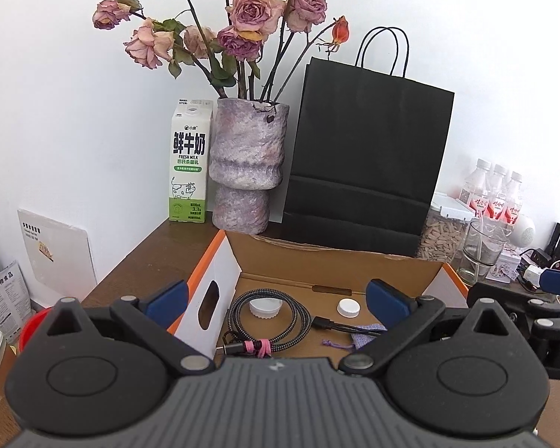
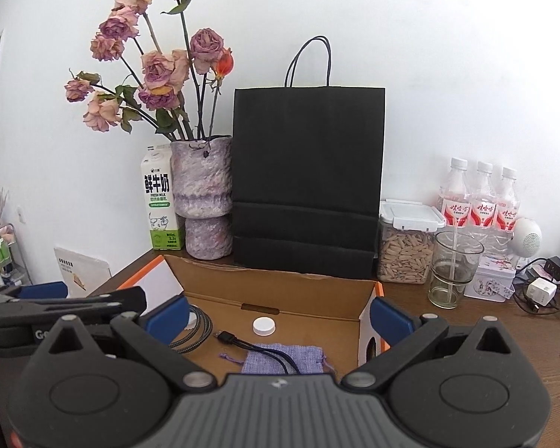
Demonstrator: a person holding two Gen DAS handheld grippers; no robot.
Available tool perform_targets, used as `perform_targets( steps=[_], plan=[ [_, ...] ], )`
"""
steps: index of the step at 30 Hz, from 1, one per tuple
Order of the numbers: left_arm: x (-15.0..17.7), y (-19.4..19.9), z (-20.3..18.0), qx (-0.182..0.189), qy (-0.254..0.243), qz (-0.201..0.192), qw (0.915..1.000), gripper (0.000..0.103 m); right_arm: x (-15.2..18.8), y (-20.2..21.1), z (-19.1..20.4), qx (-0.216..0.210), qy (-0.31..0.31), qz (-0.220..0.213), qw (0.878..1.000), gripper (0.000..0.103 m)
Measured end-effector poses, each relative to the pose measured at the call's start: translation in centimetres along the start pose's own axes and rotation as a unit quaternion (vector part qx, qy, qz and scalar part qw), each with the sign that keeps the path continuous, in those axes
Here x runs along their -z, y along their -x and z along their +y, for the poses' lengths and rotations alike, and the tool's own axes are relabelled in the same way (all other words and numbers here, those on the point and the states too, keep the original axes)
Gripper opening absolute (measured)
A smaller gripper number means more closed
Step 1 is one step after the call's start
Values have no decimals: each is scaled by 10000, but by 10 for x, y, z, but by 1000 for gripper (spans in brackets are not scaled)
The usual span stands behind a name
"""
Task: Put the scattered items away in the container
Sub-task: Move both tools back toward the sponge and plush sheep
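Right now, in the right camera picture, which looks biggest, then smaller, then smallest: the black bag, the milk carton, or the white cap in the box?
1. black paper bag
2. milk carton
3. white cap

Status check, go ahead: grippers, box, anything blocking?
Left gripper and right gripper open, empty. Cardboard box holds braided cable, two white caps, purple pouch. Nothing blocking.

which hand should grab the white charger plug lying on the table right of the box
Right, probably. The white square charger plug lies right of the open cardboard box, on the side of the right gripper, which is open; the left gripper, also open, sits farther left.
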State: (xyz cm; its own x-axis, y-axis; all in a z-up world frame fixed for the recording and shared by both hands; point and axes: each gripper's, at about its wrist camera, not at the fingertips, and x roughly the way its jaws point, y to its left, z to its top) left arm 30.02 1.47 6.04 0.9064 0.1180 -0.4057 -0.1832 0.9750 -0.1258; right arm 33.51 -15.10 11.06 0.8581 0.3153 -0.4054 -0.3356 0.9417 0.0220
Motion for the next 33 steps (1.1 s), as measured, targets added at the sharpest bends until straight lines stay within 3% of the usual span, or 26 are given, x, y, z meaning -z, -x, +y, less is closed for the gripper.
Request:
perform_targets(
  steps=[19, 33],
  plan=[
    [35, 79, 23, 235, 3, -220, 9995, 103, 40, 89, 12, 52, 198, -321, 9993, 103],
    [81, 131, 41, 227, -81, -141, 9996, 103, 107, 146, -7, -8, -201, -422, 9989, 103]
  ],
)
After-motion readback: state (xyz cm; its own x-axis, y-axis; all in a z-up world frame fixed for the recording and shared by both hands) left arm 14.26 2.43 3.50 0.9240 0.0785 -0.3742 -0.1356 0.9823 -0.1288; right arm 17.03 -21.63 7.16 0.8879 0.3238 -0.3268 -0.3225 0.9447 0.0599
